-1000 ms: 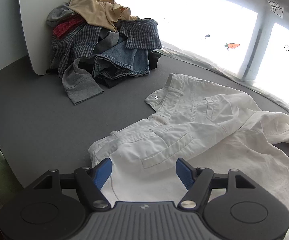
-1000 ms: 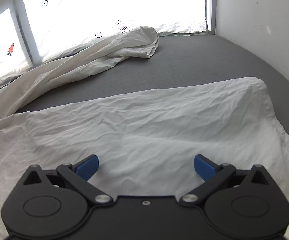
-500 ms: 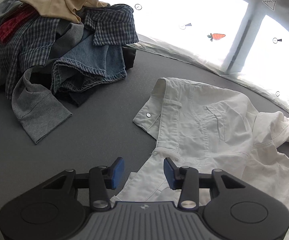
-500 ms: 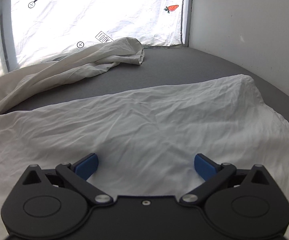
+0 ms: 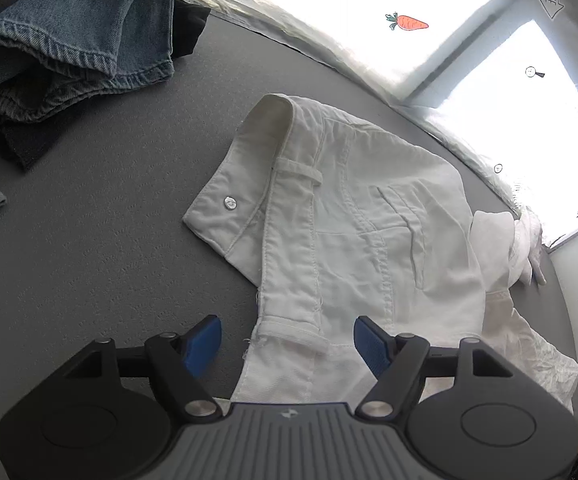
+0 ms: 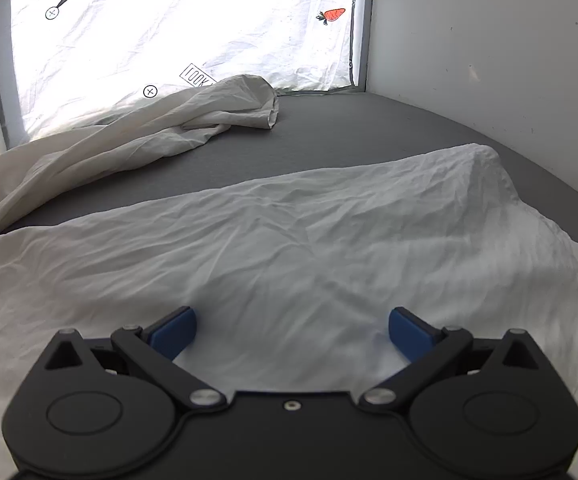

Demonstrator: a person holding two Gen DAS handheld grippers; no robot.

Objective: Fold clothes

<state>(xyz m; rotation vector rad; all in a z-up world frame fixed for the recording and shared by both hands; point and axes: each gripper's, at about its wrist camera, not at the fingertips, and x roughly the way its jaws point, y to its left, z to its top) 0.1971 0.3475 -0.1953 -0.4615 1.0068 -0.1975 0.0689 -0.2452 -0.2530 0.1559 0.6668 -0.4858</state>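
Observation:
White trousers (image 5: 353, 232) lie on the grey table (image 5: 89, 240), waistband and metal button (image 5: 229, 202) toward the left. My left gripper (image 5: 287, 342) is open, its blue fingers (image 5: 203, 340) straddling the waistband's near edge just above the cloth. In the right wrist view one white trouser leg (image 6: 289, 248) spreads flat under my right gripper (image 6: 292, 330), which is open and holds nothing. The other leg (image 6: 161, 132) lies bunched and twisted toward the back.
A heap of denim and checked clothes (image 5: 69, 40) sits at the far left. A bright window with carrot stickers (image 5: 407, 23) runs along the back. A white wall (image 6: 489, 60) closes the right side. Bare grey table (image 6: 369, 136) lies between the trouser legs.
My left gripper moved forward toward the waistband, narrowed half a second ago and has opened wider again. The right gripper crept slightly forward over the leg, staying open.

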